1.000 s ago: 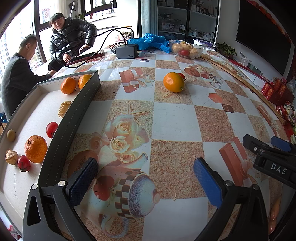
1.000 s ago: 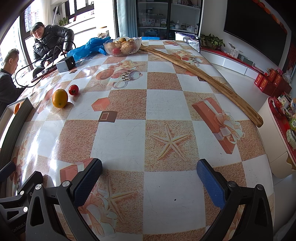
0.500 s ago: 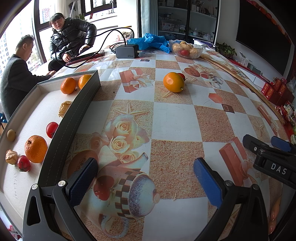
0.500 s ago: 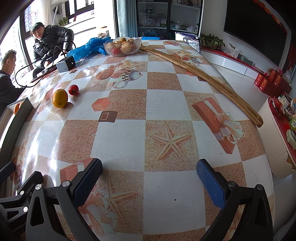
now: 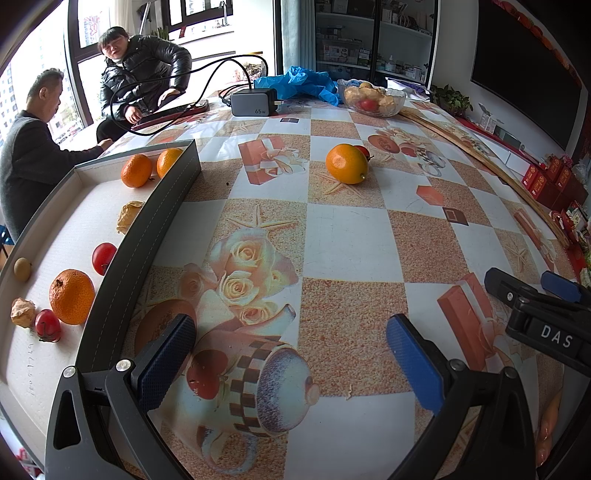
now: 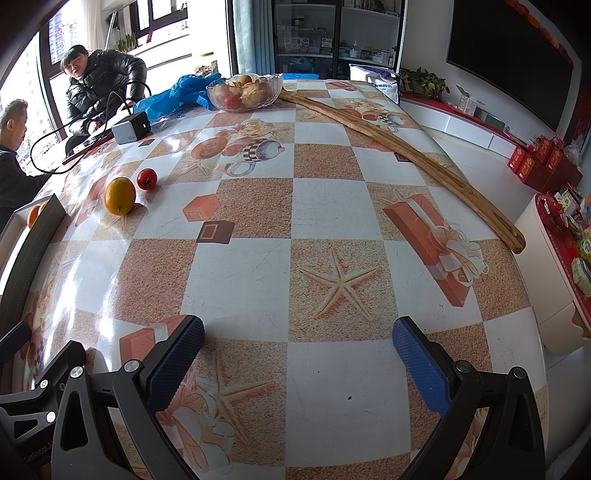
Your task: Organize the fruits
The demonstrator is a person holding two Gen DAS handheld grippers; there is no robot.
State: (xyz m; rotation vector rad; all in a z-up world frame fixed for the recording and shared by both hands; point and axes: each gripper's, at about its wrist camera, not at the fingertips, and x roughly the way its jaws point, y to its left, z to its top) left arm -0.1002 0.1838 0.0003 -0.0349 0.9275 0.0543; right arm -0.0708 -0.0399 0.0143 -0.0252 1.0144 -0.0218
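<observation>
Orange (image 5: pixel 346 164) sits on table (image 5: pixel 351 236), tomato (image 6: pixel 147 178) touching behind it, both well right of tray (image 5: pixel 162 221). Tray holds oranges, tomatoes, other small fruit. Left gripper (image 5: pixel 291 354) wide open, empty, over table near tray. Right gripper (image 6: pixel 297 356) wide open, empty. Fruit bowl (image 6: pixel 243 94) at far end.

Bright daylight from the windows (image 5: pixel 207 18) at far left, blown out to white there, with a strong white glare patch on the glossy tablecloth (image 6: pixel 173 140) near the charger (image 6: pixel 131 128) and softer sheen lower left. Soft, short shadows under the orange (image 5: pixel 346 164) and tomato (image 6: pixel 147 178). Heavy fisheye bending toward the rims, black vignette in the corners, sharp focus mid-frame, slight softness on the nearest blue pads (image 6: pixel 419 363).
</observation>
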